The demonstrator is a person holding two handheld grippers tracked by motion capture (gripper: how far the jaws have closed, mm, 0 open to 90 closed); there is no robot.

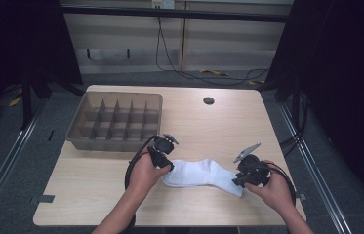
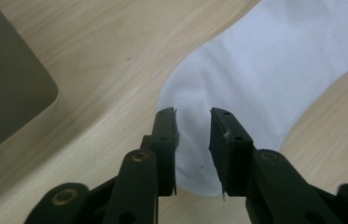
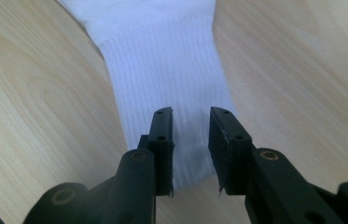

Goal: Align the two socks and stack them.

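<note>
White sock, soft knit, lies flat on your light wood-grain table, at about 6 o'clock near the front edge. Rounded toe end sits under your left gripper; ribbed cuff under your right gripper. Jaws of both stand a little apart, fabric showing in the gap, pads not pressing. Grey divided tray, rigid, square cells, sits at 10 o'clock. Bare table runs from 12 to 3 o'clock.
</note>
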